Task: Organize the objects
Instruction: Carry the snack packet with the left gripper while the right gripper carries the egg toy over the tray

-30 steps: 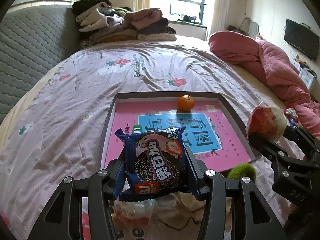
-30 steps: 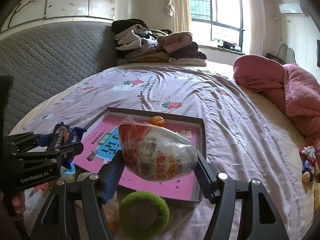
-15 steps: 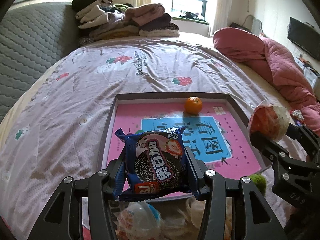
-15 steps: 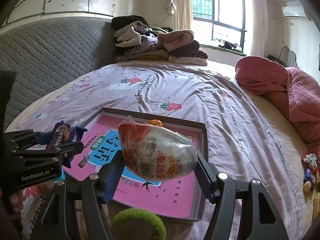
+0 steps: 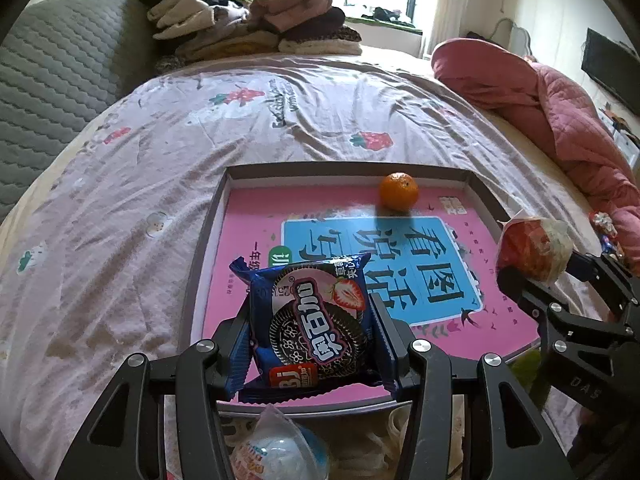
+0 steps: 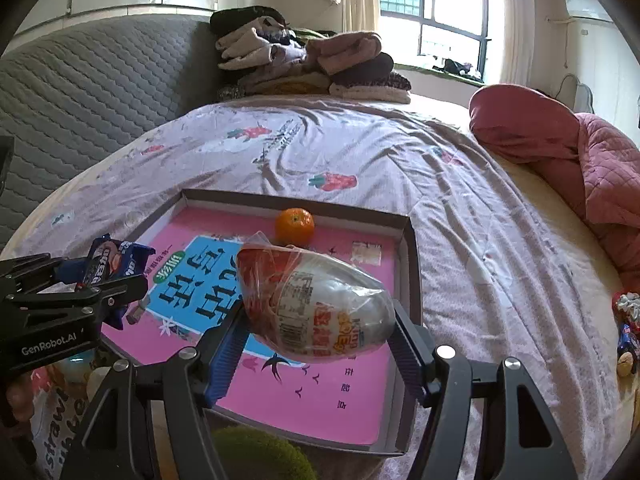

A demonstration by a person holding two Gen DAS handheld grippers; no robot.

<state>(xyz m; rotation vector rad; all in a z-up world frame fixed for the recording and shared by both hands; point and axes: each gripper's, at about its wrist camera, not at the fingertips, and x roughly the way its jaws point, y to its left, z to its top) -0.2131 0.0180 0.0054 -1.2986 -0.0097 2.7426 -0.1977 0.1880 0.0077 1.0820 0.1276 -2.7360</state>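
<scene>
A shallow box tray (image 5: 208,216) with a pink printed floor lies on the bed; it also shows in the right wrist view (image 6: 412,264). A small orange (image 5: 398,191) sits near its far edge, and in the right wrist view (image 6: 294,227). My left gripper (image 5: 312,344) is shut on a blue cookie packet (image 5: 310,320), held above the tray's near left part. My right gripper (image 6: 320,340) is shut on a wrapped chocolate egg (image 6: 316,304), held above the tray's near right part. The egg shows at the right of the left wrist view (image 5: 534,248).
A green fuzzy ball (image 6: 260,456) lies at the tray's near edge. A blue-white wrapped egg (image 5: 276,452) and a snack bag (image 6: 56,432) lie in front of the tray. Small toys (image 6: 626,328) lie at right. Folded clothes (image 5: 248,20) and a pink quilt (image 5: 540,92) lie farther back.
Both grippers have moved forward over the tray with their loads. The green ball and loose items have slid toward the bottom of the views.
</scene>
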